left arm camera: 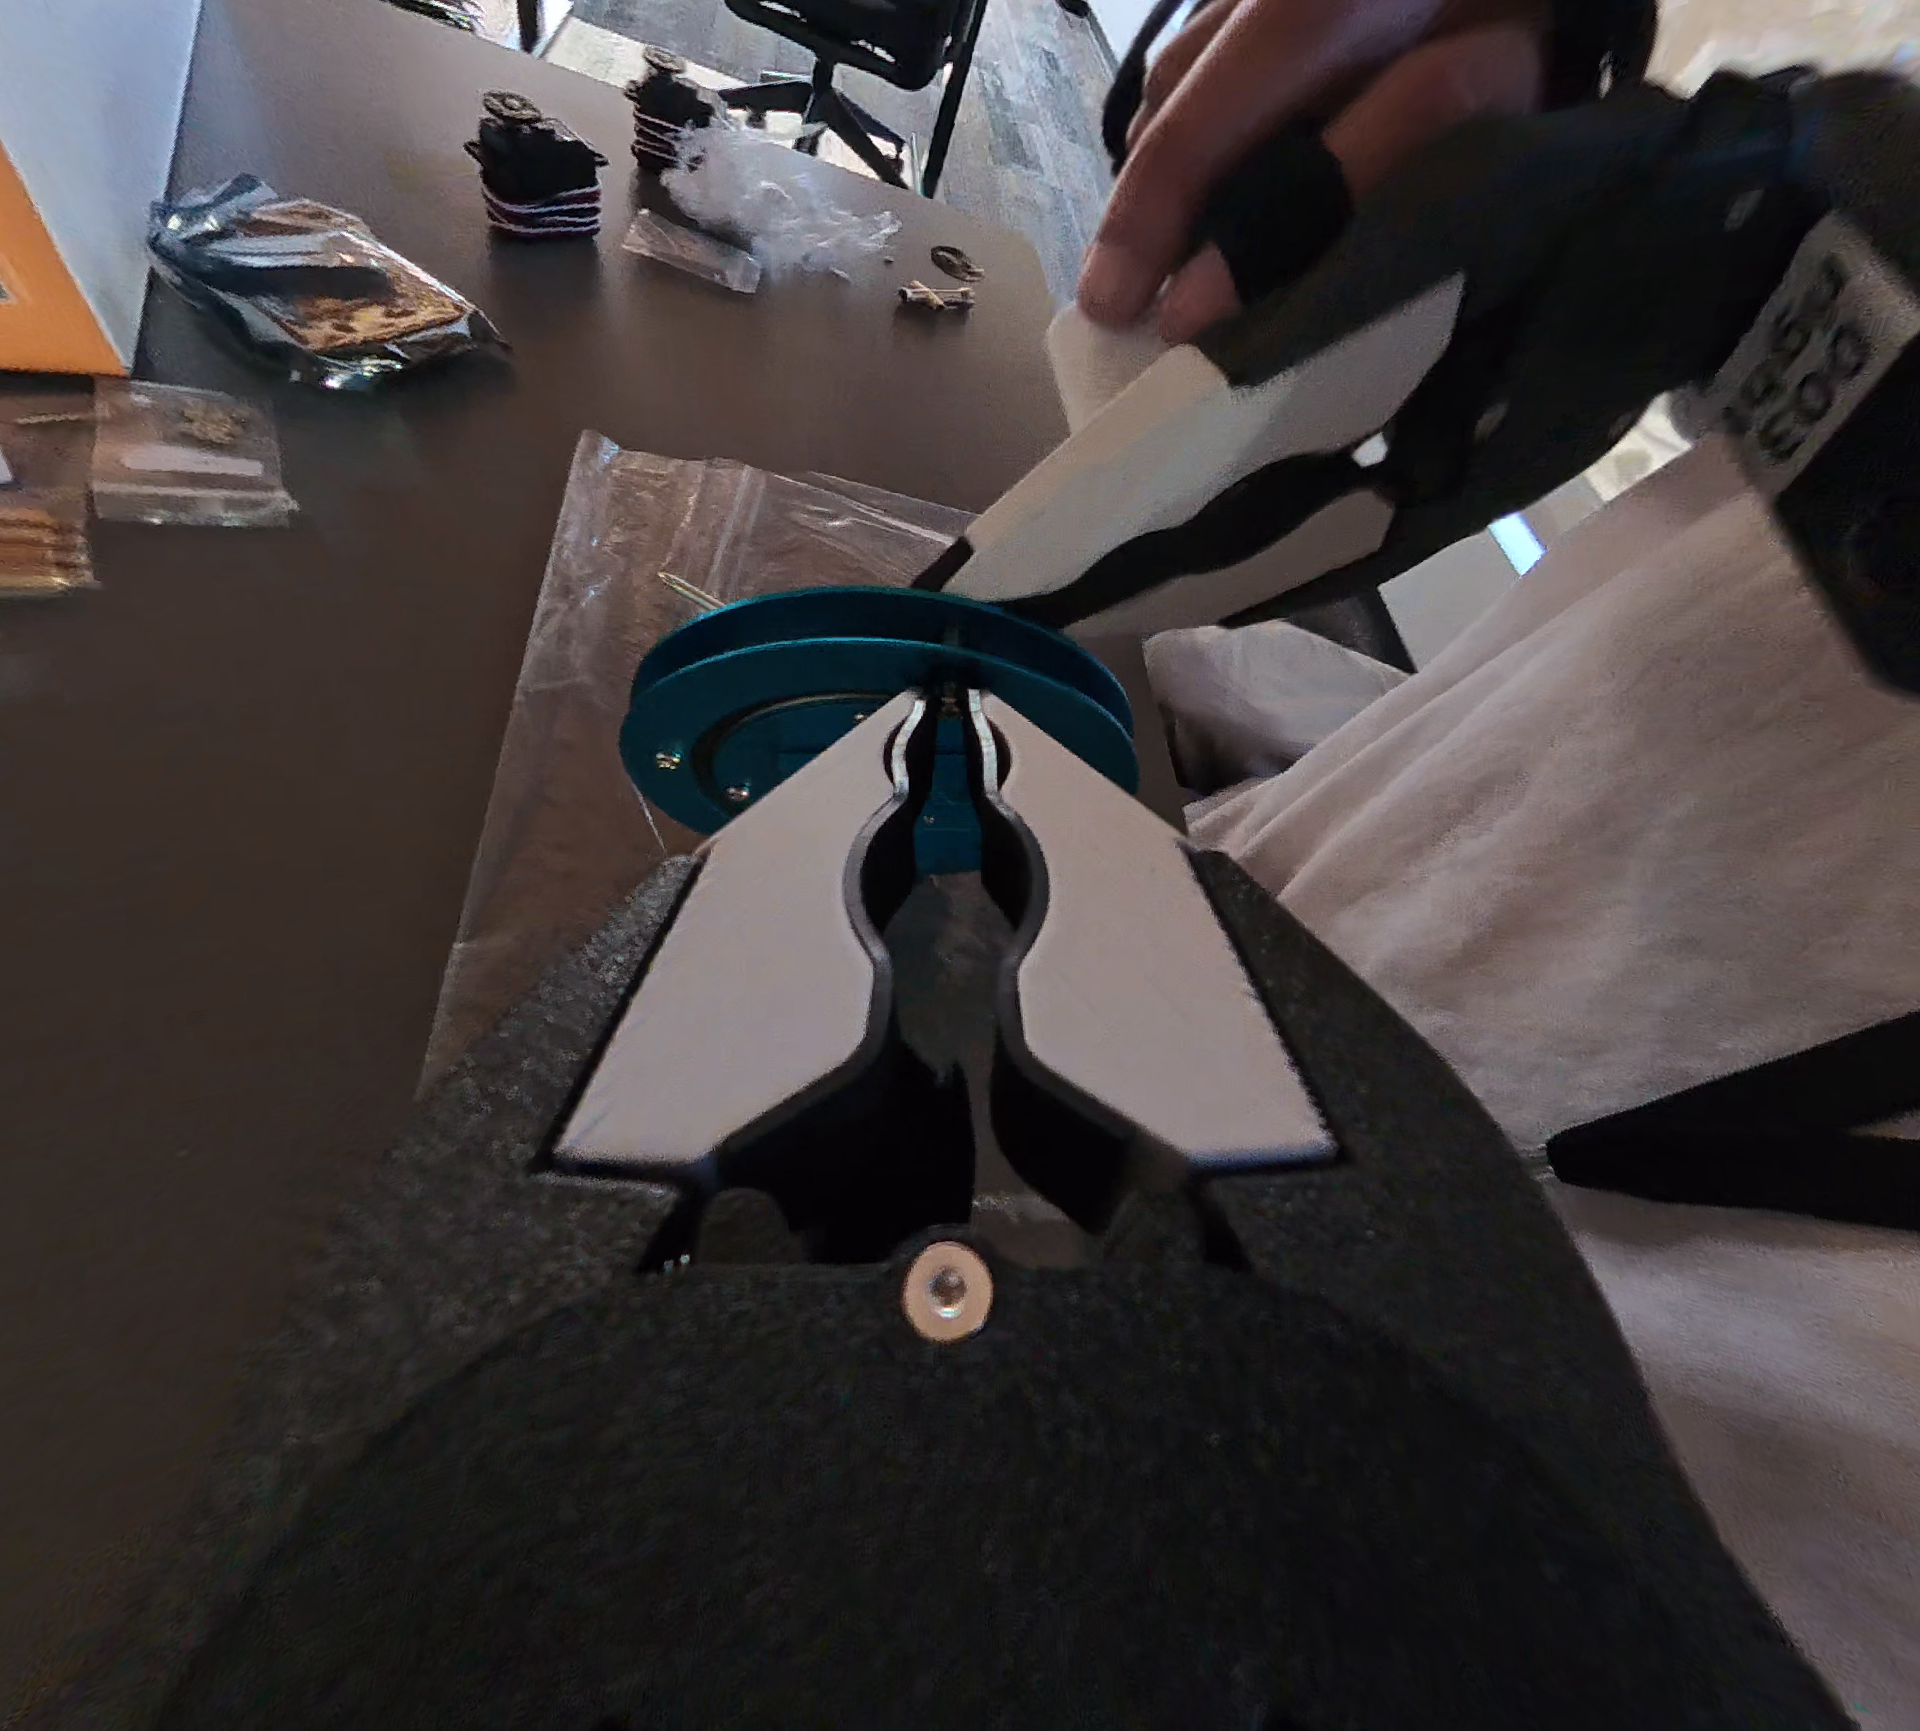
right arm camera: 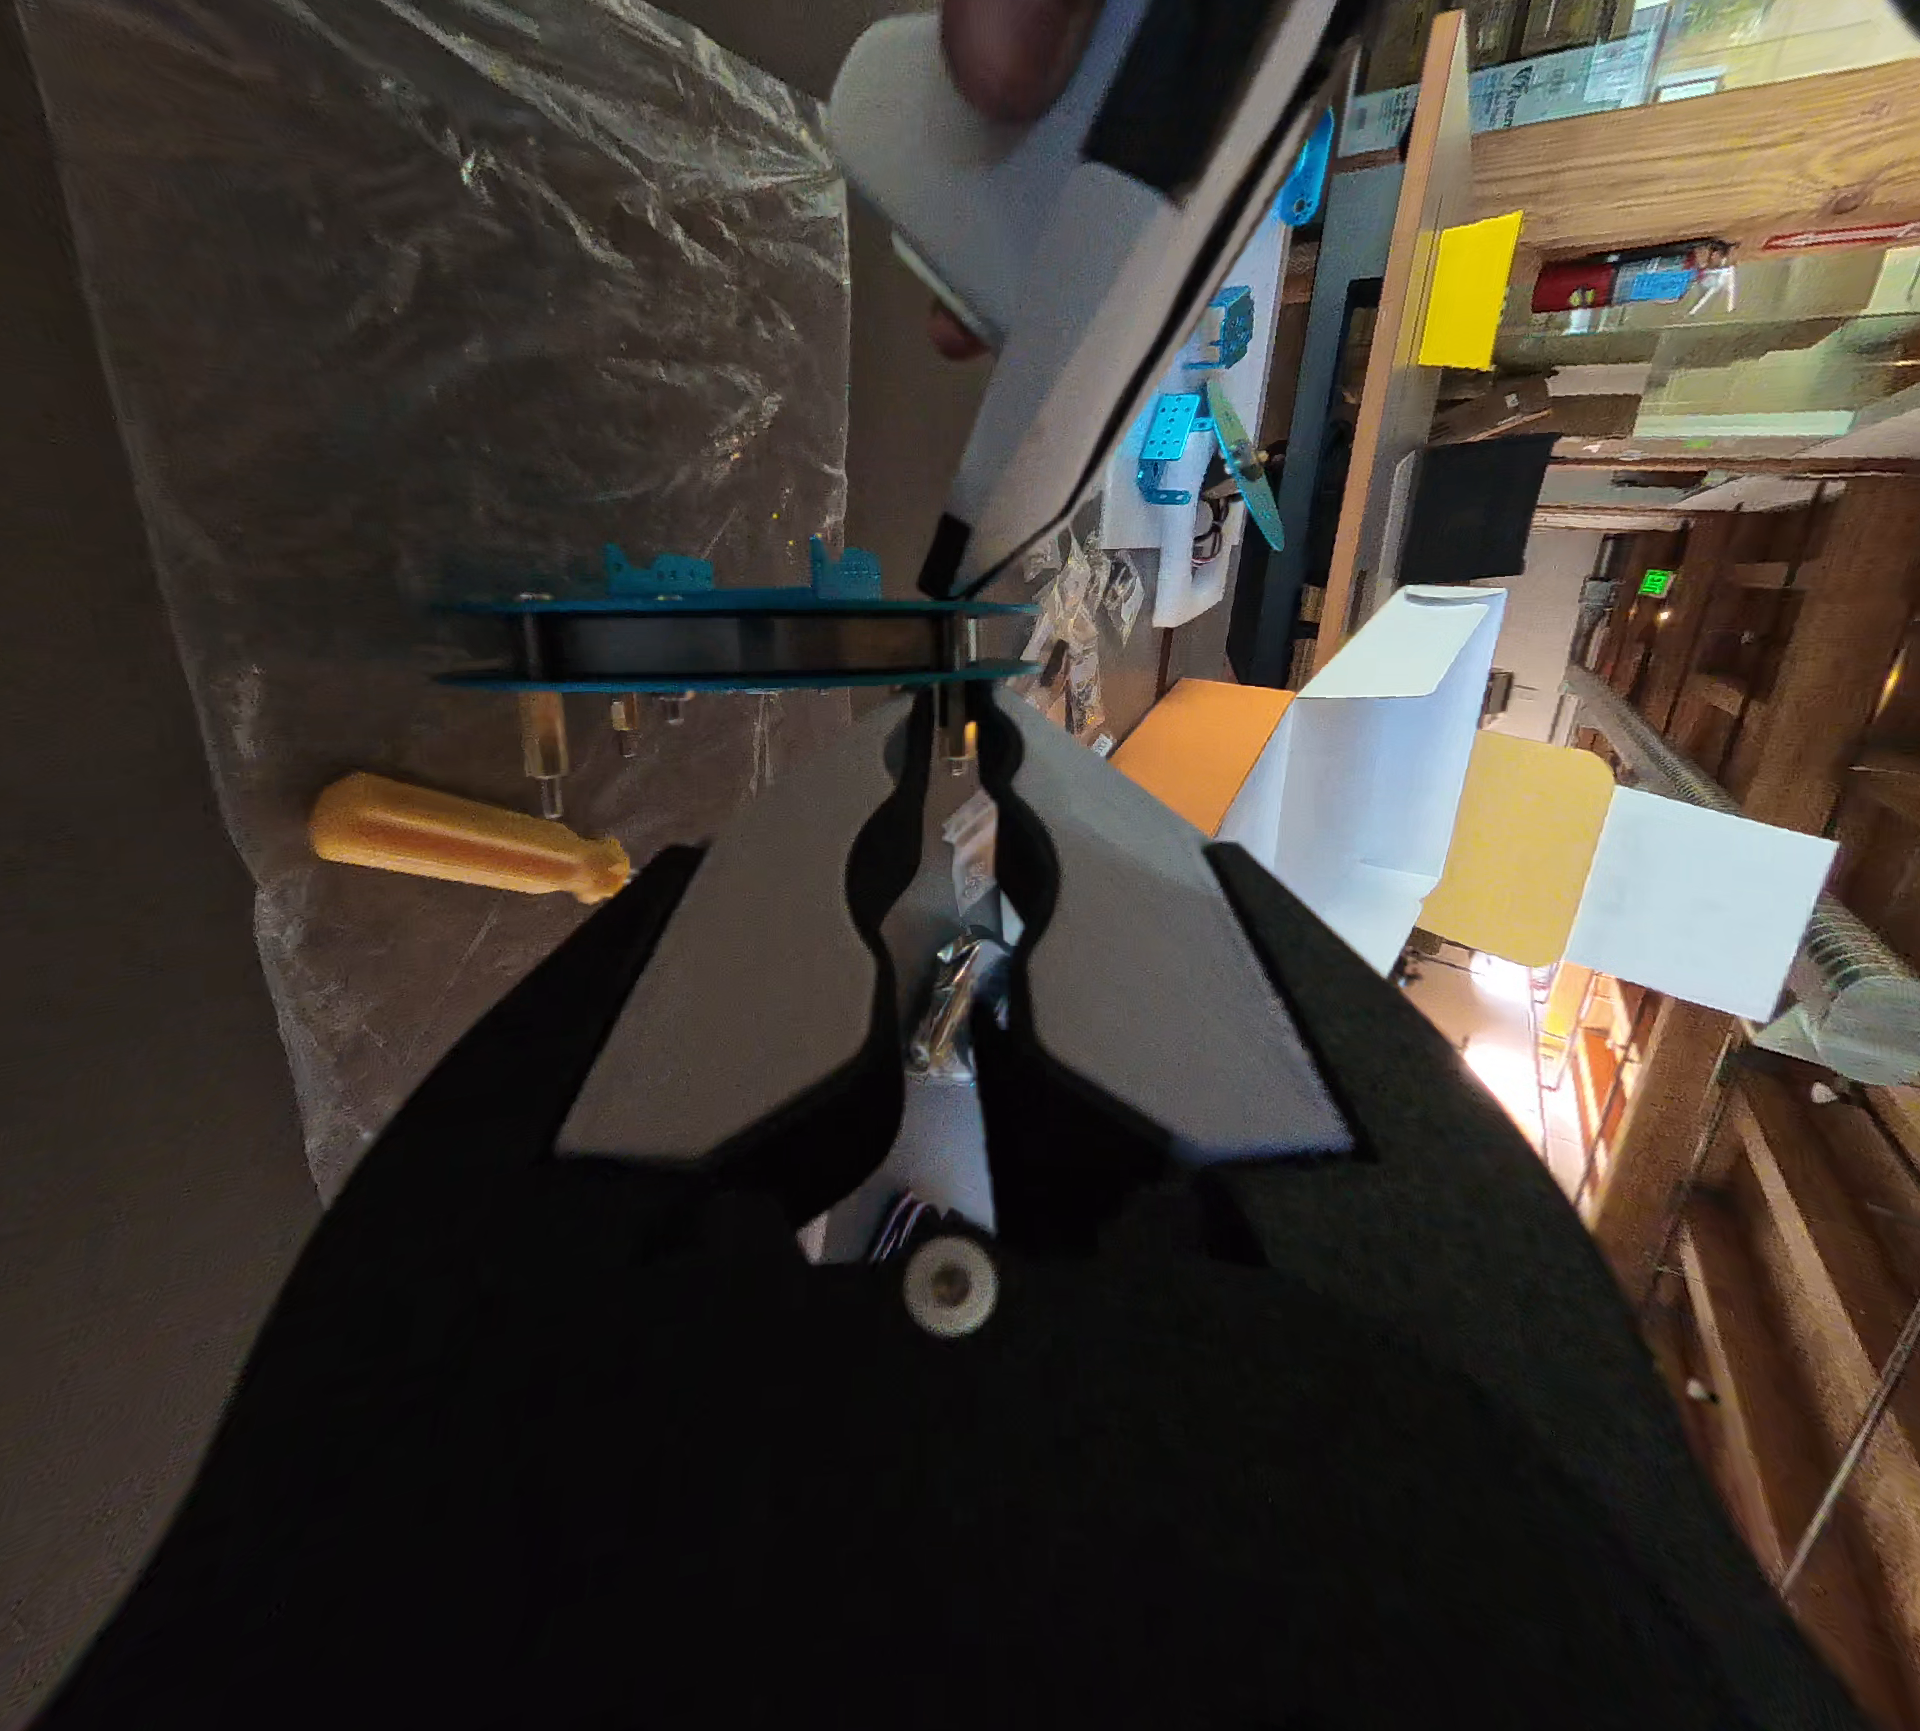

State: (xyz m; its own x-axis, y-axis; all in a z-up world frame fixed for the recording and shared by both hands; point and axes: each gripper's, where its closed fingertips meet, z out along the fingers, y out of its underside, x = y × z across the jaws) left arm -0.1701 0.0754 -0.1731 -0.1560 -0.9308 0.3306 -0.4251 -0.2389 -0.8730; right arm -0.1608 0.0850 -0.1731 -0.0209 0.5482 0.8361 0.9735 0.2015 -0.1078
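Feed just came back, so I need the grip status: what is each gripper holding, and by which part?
Both grip the blue double-disc assembly at its rim: left gripper on the near edge, right gripper on the disc edges by a standoff.

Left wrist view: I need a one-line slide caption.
Both hand-held grippers pinch a teal double-disc assembly above a clear plastic bag.

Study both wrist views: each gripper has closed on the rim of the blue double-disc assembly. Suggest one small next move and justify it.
Probably lower it gently onto the plastic sheet before loosening either grip. The left gripper and right gripper both pinch the blue disc assembly at nearly the same rim spot, leaving its far side unsupported. It seems held above the sheet, with an orange-handled screwdriver lying nearby, so keep clear of that.
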